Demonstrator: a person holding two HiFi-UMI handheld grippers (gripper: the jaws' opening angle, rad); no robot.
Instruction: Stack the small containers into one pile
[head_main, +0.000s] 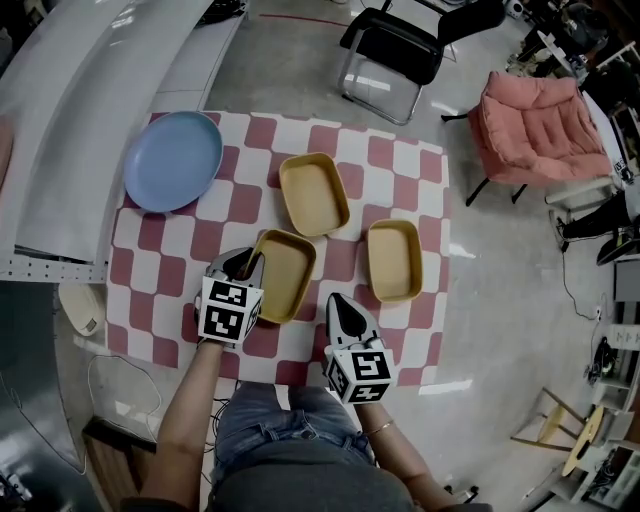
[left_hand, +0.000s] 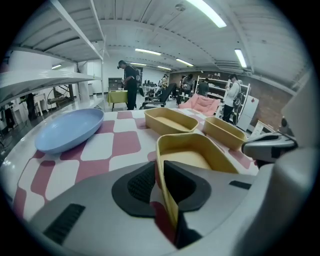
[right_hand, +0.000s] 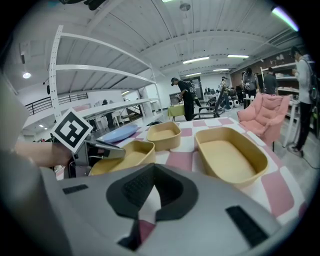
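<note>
Three shallow yellow containers lie apart on the red-and-white checkered cloth (head_main: 227, 202). My left gripper (head_main: 245, 263) (left_hand: 159, 168) is shut on the left rim of the nearest container (head_main: 285, 275) (left_hand: 195, 149), with the wall pinched between the pads. A second container (head_main: 313, 193) (left_hand: 170, 120) lies farther back. The third container (head_main: 394, 260) (right_hand: 230, 157) lies to the right. My right gripper (head_main: 339, 300) (right_hand: 154, 168) hovers near the table's front edge, just left of the third container, shut and holding nothing.
A blue plate (head_main: 172, 160) (left_hand: 67, 129) lies at the far left corner of the cloth. A white shelf unit (head_main: 90, 120) borders the table's left side. A black chair (head_main: 395, 50) and a pink folding chair (head_main: 540, 130) stand beyond the table.
</note>
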